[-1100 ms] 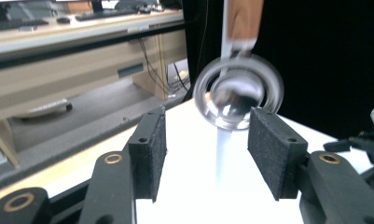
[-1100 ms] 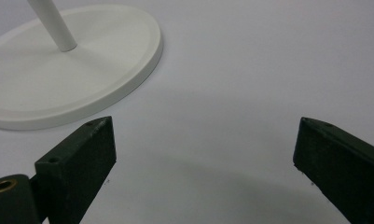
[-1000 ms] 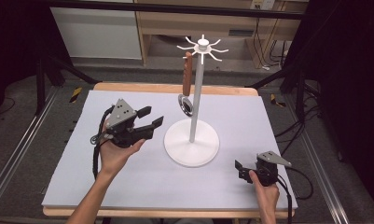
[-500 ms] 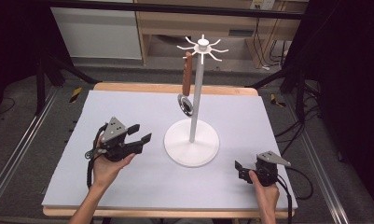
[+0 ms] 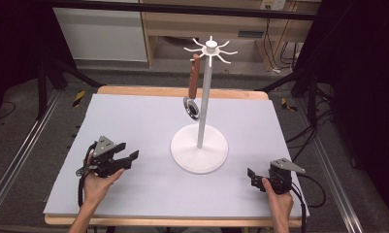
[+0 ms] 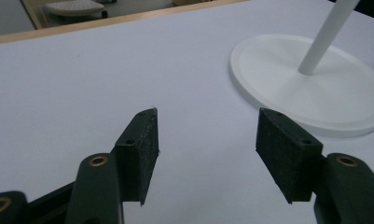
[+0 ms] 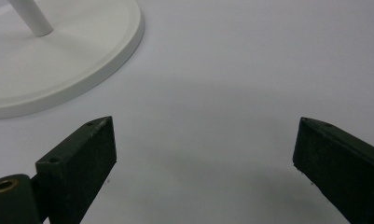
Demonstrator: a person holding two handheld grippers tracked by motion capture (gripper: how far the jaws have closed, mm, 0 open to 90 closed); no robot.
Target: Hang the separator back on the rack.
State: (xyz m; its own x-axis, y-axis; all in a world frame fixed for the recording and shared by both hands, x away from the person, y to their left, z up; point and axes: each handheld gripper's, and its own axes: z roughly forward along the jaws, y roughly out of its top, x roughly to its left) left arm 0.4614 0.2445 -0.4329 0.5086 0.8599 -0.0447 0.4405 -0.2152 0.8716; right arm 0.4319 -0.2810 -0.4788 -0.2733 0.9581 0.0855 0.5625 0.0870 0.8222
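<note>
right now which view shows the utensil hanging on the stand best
The high view: the brown-handled utensil hangs whole from a hook of the white stand, its metal head beside the pole. The two gripper views catch the stand's base and lower pole, below where the utensil hangs.

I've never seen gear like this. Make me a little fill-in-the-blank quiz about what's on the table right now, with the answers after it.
1. The spoon with the brown handle hangs from a hook of the white ____.
2. The fingers of the left gripper are spread ____, with nothing between them.
3. The round white base sits between the left gripper and the ____ gripper.
4. In the high view, both grippers are held low near the table's ____ edge.

Missing words: stand; open; right; front
</note>
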